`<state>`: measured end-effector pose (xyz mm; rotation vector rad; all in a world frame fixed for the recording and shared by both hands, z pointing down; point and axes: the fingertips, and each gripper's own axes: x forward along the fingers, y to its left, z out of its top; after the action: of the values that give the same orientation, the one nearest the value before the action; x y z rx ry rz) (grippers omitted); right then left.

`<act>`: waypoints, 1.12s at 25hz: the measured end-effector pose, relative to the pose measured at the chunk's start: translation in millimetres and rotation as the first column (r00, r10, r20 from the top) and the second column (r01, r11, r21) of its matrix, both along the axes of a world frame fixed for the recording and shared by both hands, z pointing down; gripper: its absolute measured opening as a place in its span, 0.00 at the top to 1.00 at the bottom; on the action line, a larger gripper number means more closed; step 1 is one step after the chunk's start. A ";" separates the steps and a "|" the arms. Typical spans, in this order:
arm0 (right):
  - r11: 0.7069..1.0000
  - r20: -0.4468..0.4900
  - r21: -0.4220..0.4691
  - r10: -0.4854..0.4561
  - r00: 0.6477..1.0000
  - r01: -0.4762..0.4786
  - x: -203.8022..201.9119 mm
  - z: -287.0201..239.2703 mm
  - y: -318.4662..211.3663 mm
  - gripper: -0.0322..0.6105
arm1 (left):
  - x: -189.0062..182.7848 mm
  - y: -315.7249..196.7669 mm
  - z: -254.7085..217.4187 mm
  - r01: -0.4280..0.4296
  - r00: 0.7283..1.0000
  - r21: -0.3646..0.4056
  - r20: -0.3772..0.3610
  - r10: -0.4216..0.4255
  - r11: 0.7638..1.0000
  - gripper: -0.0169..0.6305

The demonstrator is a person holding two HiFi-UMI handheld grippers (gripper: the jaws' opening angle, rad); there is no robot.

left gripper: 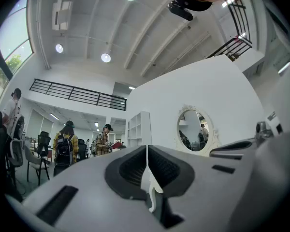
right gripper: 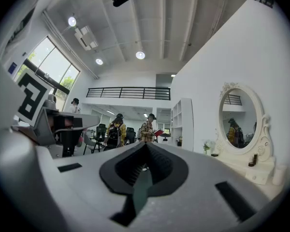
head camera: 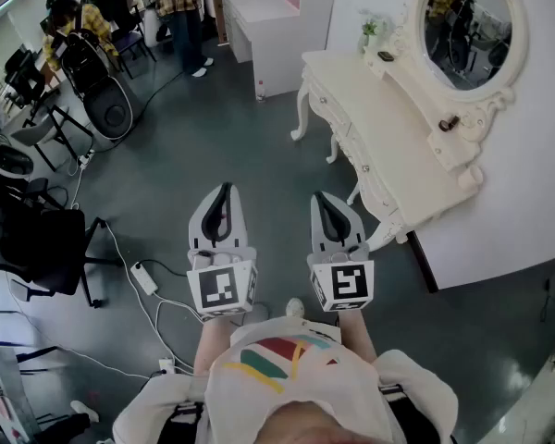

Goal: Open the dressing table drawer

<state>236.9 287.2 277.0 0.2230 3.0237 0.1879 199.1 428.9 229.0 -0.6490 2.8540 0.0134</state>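
Observation:
The white dressing table (head camera: 388, 146) stands against the right wall, with an oval mirror (head camera: 466, 24) above it; its drawers (head camera: 338, 123) face left and are closed. My left gripper (head camera: 225, 191) and right gripper (head camera: 322, 198) hang side by side over the grey floor, well short of the table, both shut with nothing between the jaws. In the left gripper view the left gripper (left gripper: 147, 148) points toward the mirror (left gripper: 193, 130). In the right gripper view the right gripper (right gripper: 145, 145) is shut and the mirror (right gripper: 238, 118) and table top (right gripper: 241, 166) lie to the right.
A white desk and shelf unit (head camera: 268, 21) stands at the back. Black office chairs (head camera: 46, 239) and floor cables with a power strip (head camera: 144, 277) lie at the left. Several people (head camera: 180, 3) stand far back. Small items (head camera: 381, 55) sit on the table top.

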 end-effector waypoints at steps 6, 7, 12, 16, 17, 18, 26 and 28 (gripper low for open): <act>1.000 0.006 0.003 -0.006 1.000 0.006 -1.9 1.9 -4.8 0.95 | -2.8 -5.2 8.0 -0.003 1.000 -0.007 0.014 0.003 1.000 0.95; 1.000 0.005 0.000 -0.003 1.000 0.002 -1.8 2.4 -6.3 0.95 | -3.1 -5.9 7.7 -0.003 1.000 -0.007 0.013 0.003 1.000 0.95; 1.000 -0.001 -0.009 -0.008 1.000 0.008 -2.4 3.4 -9.9 0.95 | -4.2 -9.1 9.2 -0.004 1.000 -0.007 -0.001 0.004 1.000 0.95; 0.997 0.005 -0.062 -0.036 0.999 0.036 -6.6 2.6 -15.2 0.95 | -5.7 -14.1 7.1 0.001 1.000 -0.012 -0.001 -0.001 1.000 0.95; 0.996 0.008 -0.075 -0.047 0.999 0.048 -7.5 1.9 -16.5 0.95 | -6.5 -15.2 7.3 0.005 1.000 -0.014 0.000 -0.005 1.000 0.95; 0.995 0.011 -0.085 -0.056 0.998 0.056 -8.1 2.0 -17.9 0.95 | -7.3 -16.1 9.2 0.007 1.000 -0.015 0.005 -0.007 1.000 0.95; 0.994 0.030 -0.066 -0.090 0.995 0.092 -14.6 6.8 -32.6 0.95 | -17.8 -32.9 15.6 0.031 0.999 -0.022 0.010 -0.030 0.999 0.95; 0.994 0.020 -0.060 -0.090 0.996 0.091 -17.1 11.1 -39.2 0.95 | -19.5 -40.8 17.2 0.024 1.000 -0.018 0.004 -0.024 1.000 0.95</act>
<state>219.8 248.0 288.1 0.3509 2.9883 0.0892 179.6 388.1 246.2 -0.6181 2.8614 -0.0179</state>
